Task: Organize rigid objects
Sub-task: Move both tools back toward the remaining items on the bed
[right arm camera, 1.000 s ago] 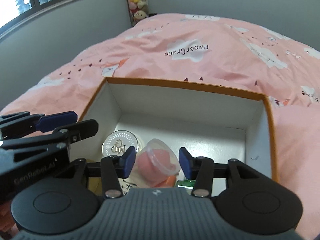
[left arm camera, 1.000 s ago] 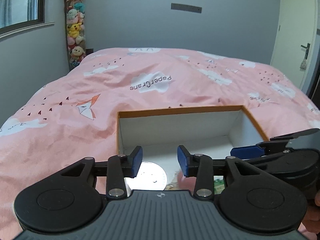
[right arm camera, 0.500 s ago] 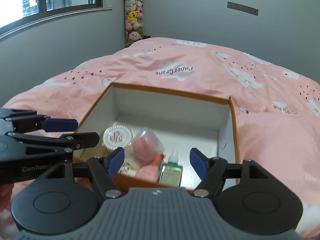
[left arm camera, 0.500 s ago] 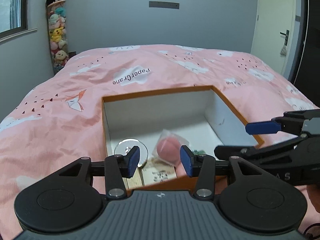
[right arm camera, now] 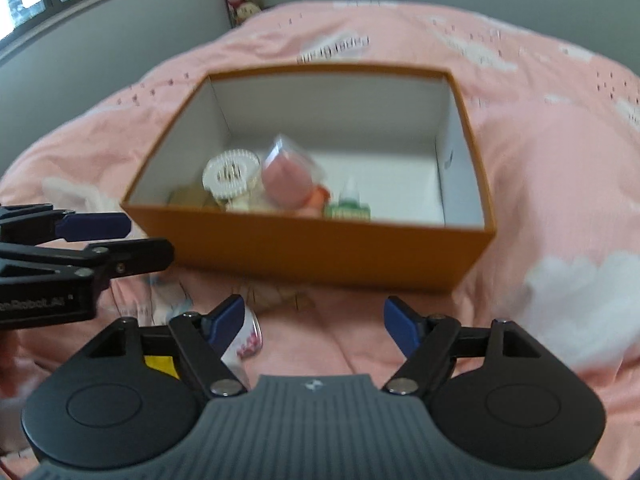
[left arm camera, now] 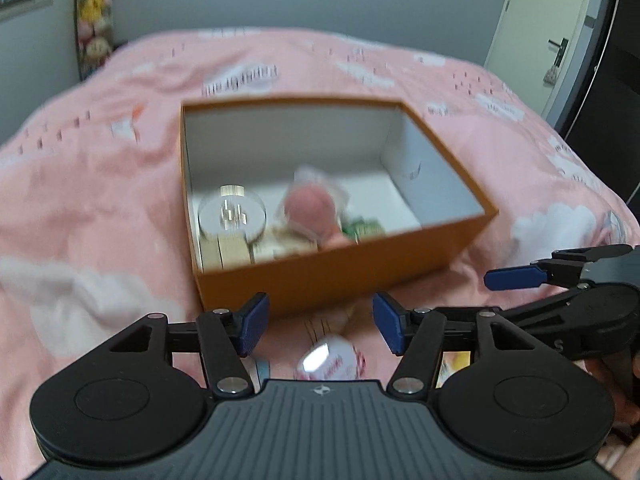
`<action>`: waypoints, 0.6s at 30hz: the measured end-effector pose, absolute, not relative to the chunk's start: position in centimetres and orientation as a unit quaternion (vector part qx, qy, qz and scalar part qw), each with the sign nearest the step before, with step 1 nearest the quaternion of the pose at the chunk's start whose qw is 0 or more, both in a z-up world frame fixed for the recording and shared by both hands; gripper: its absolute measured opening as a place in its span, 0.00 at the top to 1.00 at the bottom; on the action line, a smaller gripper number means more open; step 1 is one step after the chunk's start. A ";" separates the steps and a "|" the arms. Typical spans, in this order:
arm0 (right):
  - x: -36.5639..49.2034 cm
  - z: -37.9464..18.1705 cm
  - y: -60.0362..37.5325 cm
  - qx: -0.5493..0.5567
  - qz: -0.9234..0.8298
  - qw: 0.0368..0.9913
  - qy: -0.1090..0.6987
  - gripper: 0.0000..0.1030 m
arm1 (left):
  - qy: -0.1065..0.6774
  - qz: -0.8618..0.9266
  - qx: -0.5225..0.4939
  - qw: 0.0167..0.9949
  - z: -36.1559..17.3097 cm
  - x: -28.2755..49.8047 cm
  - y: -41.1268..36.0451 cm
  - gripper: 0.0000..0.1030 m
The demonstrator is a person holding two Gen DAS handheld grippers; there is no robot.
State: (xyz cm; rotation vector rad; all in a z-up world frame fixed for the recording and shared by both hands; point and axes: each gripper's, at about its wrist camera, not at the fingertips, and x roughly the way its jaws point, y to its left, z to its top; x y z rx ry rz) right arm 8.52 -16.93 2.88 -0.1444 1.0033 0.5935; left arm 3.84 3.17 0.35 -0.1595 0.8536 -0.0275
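Note:
An orange box [left arm camera: 340, 276] with a white inside stands on the pink bed; it also shows in the right wrist view [right arm camera: 320, 248]. Inside lie a round white disc [left arm camera: 232, 210], a pink item in a clear pack [left arm camera: 312, 210] and a small green bottle [right arm camera: 350, 204]. My left gripper [left arm camera: 320, 324] is open and empty, in front of the box. My right gripper [right arm camera: 314, 320] is open and empty, also in front of it. A white and pink can [left arm camera: 332, 362] lies on the bed below my left gripper; it shows by my right gripper's left finger [right arm camera: 248, 344].
The pink quilt [left arm camera: 100, 200] covers the bed all round the box. A yellow item [right arm camera: 160, 364] lies near the can. A column of plush toys [left arm camera: 94, 20] stands at the far wall. A door [left arm camera: 548, 32] is at the right.
Both grippers have pulled back and up out of the box. The right gripper opened and left the pink pack in the box. The can on the bed has come into view.

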 end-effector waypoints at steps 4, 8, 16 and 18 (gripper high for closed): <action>8.6 1.4 -16.9 -0.066 0.268 0.814 0.511 0.26 | 0.459 -0.040 -0.104 0.881 -1.1 3.1 3.8 0.33; 8.6 0.3 -16.9 -0.061 0.262 0.795 0.543 0.26 | 0.492 -0.062 -0.099 0.862 -2.6 2.1 3.7 0.33; 7.9 -1.5 -16.7 -0.072 0.261 0.765 0.584 0.27 | 0.530 -0.080 -0.056 0.843 -4.2 2.0 2.1 0.31; 7.9 -1.6 -16.8 -0.072 0.258 0.765 0.586 0.27 | 0.524 -0.080 -0.061 0.846 -4.1 1.9 2.3 0.31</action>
